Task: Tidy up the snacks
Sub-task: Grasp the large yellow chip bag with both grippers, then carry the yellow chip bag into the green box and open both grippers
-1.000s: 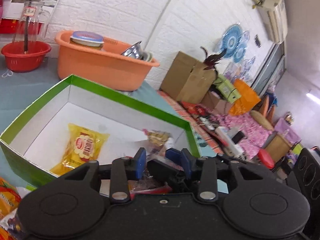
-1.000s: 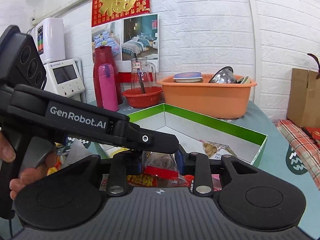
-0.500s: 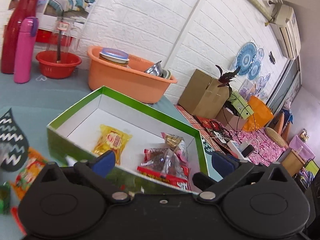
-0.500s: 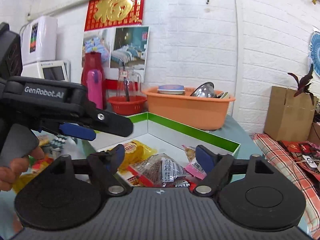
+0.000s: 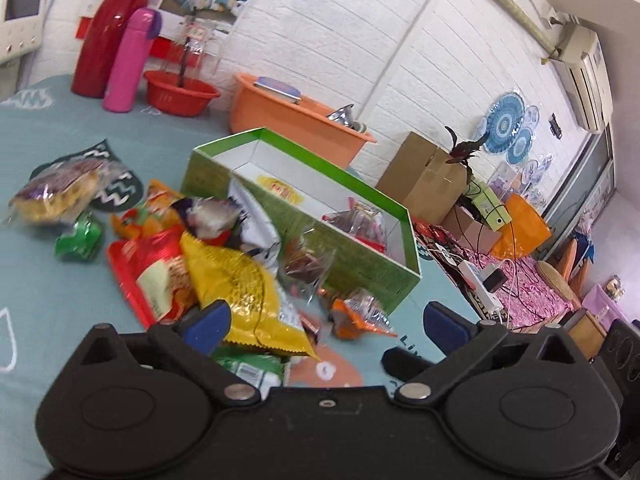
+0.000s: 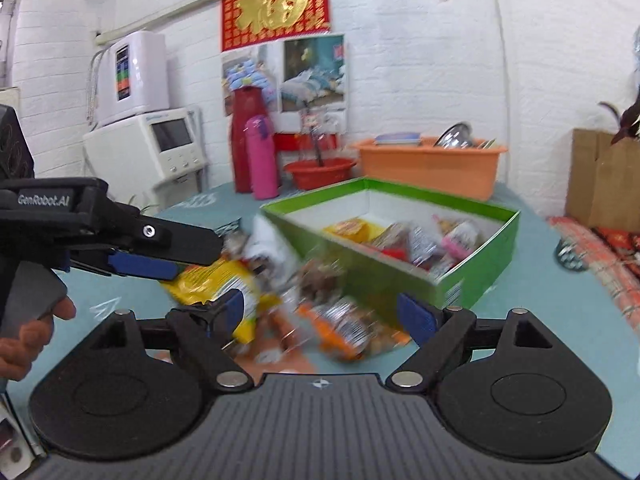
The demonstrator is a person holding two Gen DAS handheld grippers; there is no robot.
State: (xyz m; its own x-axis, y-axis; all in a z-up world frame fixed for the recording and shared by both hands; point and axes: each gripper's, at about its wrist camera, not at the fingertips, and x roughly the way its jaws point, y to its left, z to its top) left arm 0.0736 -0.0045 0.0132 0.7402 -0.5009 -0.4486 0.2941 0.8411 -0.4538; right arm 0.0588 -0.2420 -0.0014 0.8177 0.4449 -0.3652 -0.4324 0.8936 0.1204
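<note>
A: How do the two grippers stand?

B: The left gripper (image 5: pixel 326 322) has its blue pads spread wide with nothing between them; it hangs above the loose snacks. The right gripper (image 6: pixel 320 312) is just as wide apart and also grips nothing. In the right wrist view the left gripper (image 6: pixel 136 258) shows at the left side, held in a hand (image 6: pixel 24 336).

A: And the snacks?

B: Most lie in a heap on the bench (image 5: pixel 44 280), just beside the near wall of the green box (image 5: pixel 360 256). A yellow bag (image 5: pixel 240 288) lies at the front, partly over a red packet (image 5: pixel 148 276); an orange packet (image 5: pixel 356 316) sits near the box's corner. A green packet (image 5: pixel 78 236) and a clear bag of yellow snacks (image 5: pixel 52 194) lie further left.

A: Anything in the box?

B: A small yellow packet (image 5: pixel 280 190) and a few clear-wrapped ones (image 5: pixel 360 220) at its far end.
</note>
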